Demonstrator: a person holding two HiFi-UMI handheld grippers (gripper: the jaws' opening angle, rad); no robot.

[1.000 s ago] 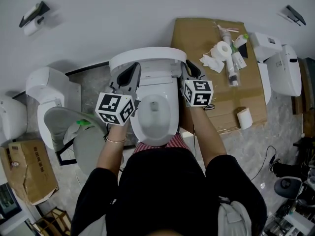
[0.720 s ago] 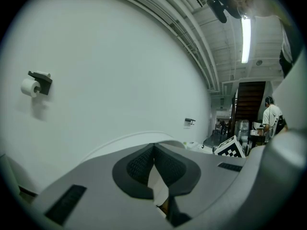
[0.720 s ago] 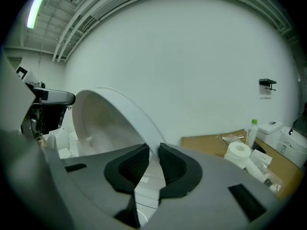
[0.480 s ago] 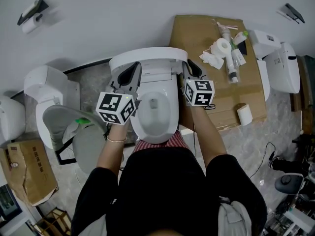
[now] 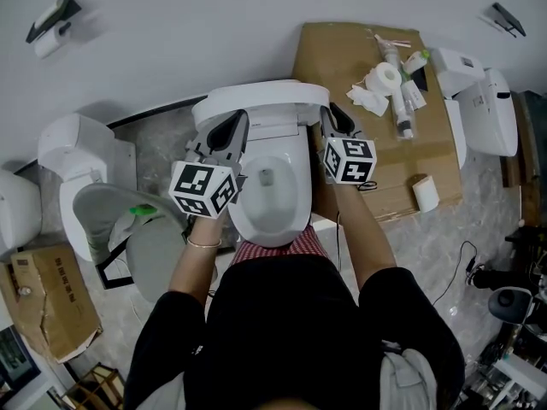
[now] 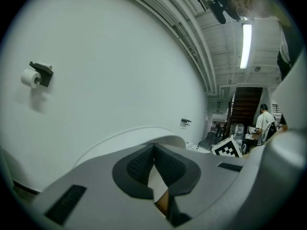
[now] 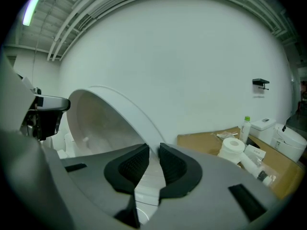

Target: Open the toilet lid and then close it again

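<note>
Currently the toilet lid (image 5: 256,99) stands raised, straight ahead of both grippers: right gripper (image 5: 334,119) pinches its right edge, left gripper (image 5: 228,128) (pads closed together, seemingly empty) sits just beside its left edge.

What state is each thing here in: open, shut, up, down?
Lid: raised, open.
Bowl: uncovered.
Left tool: shut, nothing in it.
Right tool: closed on the Lid's edge.
Bottle: upright, capped.
</note>
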